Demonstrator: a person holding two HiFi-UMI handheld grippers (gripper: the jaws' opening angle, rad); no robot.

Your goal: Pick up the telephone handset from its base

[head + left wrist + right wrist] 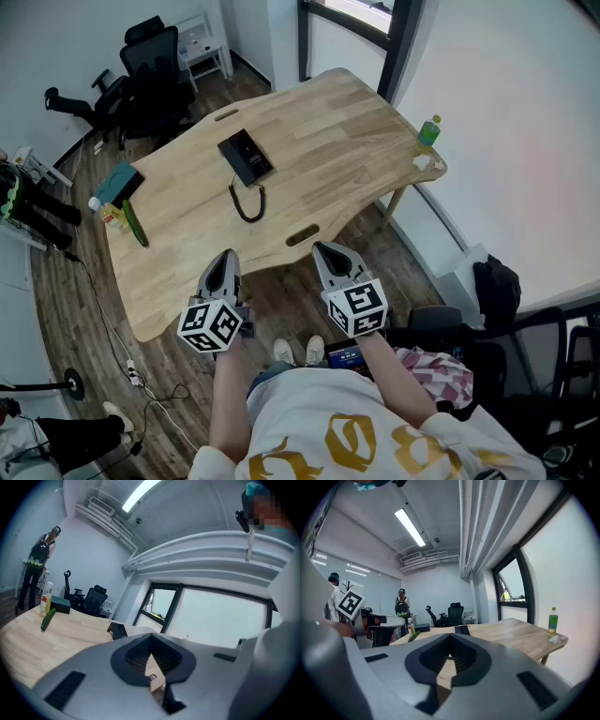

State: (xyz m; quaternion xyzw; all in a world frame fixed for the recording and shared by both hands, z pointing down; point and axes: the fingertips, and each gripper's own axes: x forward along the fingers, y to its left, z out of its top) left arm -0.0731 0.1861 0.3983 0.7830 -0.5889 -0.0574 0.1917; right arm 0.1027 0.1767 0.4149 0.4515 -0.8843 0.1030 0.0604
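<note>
Lying near the middle of the table (347, 141), a little toward its far edge, the black telephone (246, 157) has its long axis running diagonally, far-left to near-right; handset and base cannot be told apart. Its cord (248, 204) curls toward the near edge. At that edge, well apart from the telephone, the left gripper (225, 255) and right gripper (325, 249) hover side by side, nearly level and pointing across the table, each with jaws pressed together on nothing.

The left gripper (227, 255) and right gripper (324, 249) were grey with black ribbed pads (136, 658), each backed by a white cube (212, 325) bearing black square markers. Behind them, the person wore a white short-sleeved T-shirt (309, 403) printed in gold.
</note>
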